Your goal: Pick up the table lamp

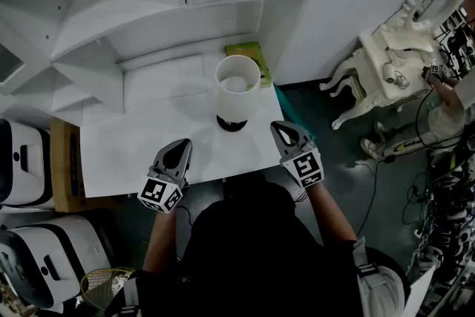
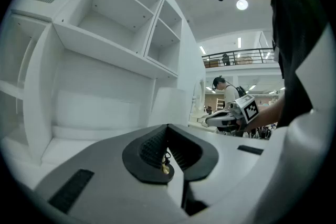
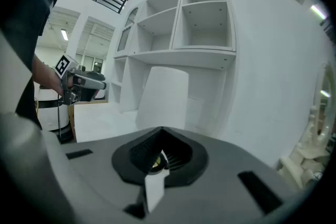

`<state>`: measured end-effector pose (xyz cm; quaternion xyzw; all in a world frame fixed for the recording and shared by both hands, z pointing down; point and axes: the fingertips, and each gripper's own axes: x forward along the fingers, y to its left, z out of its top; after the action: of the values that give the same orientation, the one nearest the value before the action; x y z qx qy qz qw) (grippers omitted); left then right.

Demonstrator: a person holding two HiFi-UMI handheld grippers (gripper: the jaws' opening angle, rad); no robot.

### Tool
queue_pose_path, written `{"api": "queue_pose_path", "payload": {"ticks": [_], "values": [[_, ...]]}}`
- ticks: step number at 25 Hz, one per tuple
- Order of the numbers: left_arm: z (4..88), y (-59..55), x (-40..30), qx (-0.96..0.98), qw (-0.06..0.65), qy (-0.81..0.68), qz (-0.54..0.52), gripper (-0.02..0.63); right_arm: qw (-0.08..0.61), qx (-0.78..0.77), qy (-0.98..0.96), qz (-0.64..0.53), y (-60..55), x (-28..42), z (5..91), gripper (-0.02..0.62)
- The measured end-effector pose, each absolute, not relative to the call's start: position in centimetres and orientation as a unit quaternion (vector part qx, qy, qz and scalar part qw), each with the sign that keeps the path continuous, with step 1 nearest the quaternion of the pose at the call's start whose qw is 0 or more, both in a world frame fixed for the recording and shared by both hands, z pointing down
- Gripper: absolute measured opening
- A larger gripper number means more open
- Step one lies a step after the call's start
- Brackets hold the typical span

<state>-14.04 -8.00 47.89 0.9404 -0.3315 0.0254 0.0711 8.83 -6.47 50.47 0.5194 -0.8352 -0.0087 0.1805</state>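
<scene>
The table lamp has a white cylindrical shade on a black round base and stands upright at the back middle of the white desk. My left gripper hovers over the desk's front edge, left of and nearer than the lamp, its jaws together and empty. My right gripper sits just right of the base, also shut and empty, apart from the lamp. The shade fills the middle of the right gripper view beyond the right gripper. In the left gripper view the left gripper points past the shade.
A green flat item lies behind the lamp. White shelving rises over the desk. An ornate white chair and cables stand to the right; white appliances and a wooden board to the left. A person stands far off.
</scene>
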Motion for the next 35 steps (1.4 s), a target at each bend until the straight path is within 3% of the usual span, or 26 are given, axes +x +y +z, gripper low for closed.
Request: {"api": "queue_pose_path", "payload": {"ticks": [22, 27, 35], "values": [[48.5, -7.3, -13.0, 0.938, 0.084, -0.336, 0.016, 0.009, 0.161, 0.508, -0.846, 0.018, -5.4, 9.4, 53.2, 0.011], [48.7, -8.0, -13.4, 0.926, 0.094, -0.365, 0.011, 0.009, 0.17, 0.463, -0.869, 0.047, -6.7, 8.1, 55.9, 0.138], [48.8, -8.8, -13.7, 0.908, 0.102, -0.407, 0.013, 0.009, 0.167, 0.411, -0.894, 0.062, -9.0, 6.2, 59.2, 0.214]]}}
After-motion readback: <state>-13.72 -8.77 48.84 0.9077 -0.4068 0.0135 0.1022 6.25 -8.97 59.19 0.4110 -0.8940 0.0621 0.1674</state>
